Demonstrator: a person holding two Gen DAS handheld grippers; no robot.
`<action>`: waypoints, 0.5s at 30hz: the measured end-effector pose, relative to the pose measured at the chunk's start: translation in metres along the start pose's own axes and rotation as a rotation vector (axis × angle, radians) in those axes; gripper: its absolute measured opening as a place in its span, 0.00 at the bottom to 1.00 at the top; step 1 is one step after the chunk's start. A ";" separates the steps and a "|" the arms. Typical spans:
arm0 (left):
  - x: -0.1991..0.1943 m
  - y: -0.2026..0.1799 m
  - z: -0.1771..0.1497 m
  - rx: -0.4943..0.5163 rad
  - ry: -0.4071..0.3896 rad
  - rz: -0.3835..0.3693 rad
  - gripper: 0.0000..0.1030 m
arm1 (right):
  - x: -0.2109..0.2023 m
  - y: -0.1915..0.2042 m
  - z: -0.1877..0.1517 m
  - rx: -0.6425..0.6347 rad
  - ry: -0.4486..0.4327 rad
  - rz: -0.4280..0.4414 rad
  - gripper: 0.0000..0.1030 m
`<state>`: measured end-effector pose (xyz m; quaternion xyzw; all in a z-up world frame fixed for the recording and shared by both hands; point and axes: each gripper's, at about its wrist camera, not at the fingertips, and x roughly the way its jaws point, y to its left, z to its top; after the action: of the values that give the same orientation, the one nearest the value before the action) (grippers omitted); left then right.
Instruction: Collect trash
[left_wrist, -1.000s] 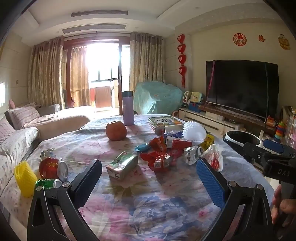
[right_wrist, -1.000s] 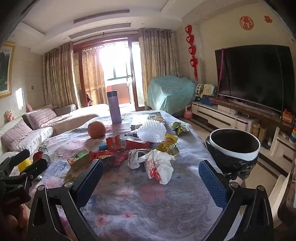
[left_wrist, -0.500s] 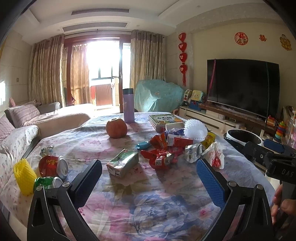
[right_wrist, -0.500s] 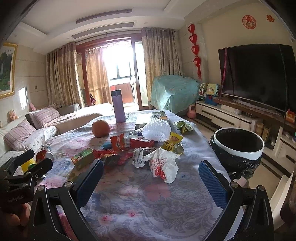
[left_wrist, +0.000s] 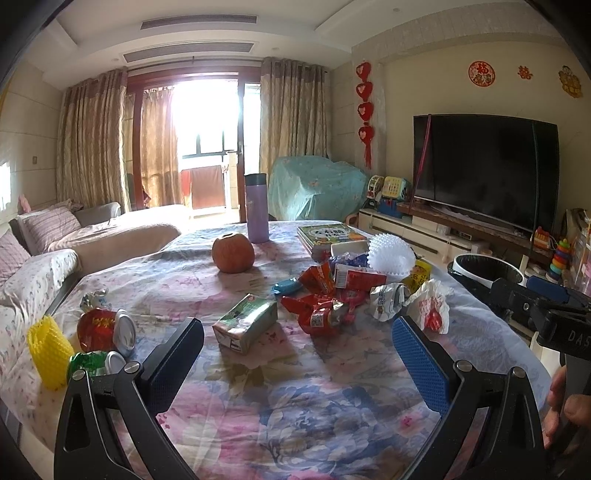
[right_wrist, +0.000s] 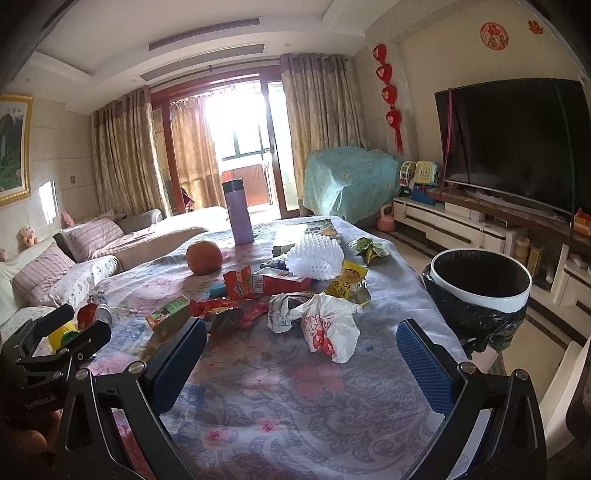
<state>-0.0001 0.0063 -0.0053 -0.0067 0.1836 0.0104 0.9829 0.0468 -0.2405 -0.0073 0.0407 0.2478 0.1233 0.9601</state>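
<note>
Trash lies across the floral tablecloth: a green juice carton, red wrappers, a crumpled white bag with red print, a white foam net, crushed cans and a yellow foam net. A white bin with a black liner stands off the table's right edge. My left gripper is open and empty, before the carton. My right gripper is open and empty, before the white bag.
An orange fruit, a purple flask and a book stand at the far end of the table. A sofa runs along the left. A TV on a low cabinet is at the right.
Both grippers have risen and tilted slightly, so the table sits a little lower in both views. Both stay open and nothing on the table moved.
</note>
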 end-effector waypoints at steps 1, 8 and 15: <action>0.000 0.000 0.000 -0.001 0.000 0.002 0.99 | 0.000 0.000 0.000 0.001 0.001 0.002 1.00; 0.001 -0.001 0.000 0.002 0.003 0.003 0.99 | 0.001 -0.001 0.001 0.004 -0.001 0.004 1.00; 0.002 0.000 0.000 0.005 0.005 0.004 0.99 | 0.002 0.000 0.001 0.012 0.003 -0.005 1.00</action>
<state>0.0013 0.0061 -0.0061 -0.0038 0.1862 0.0117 0.9824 0.0492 -0.2402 -0.0077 0.0455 0.2499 0.1197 0.9598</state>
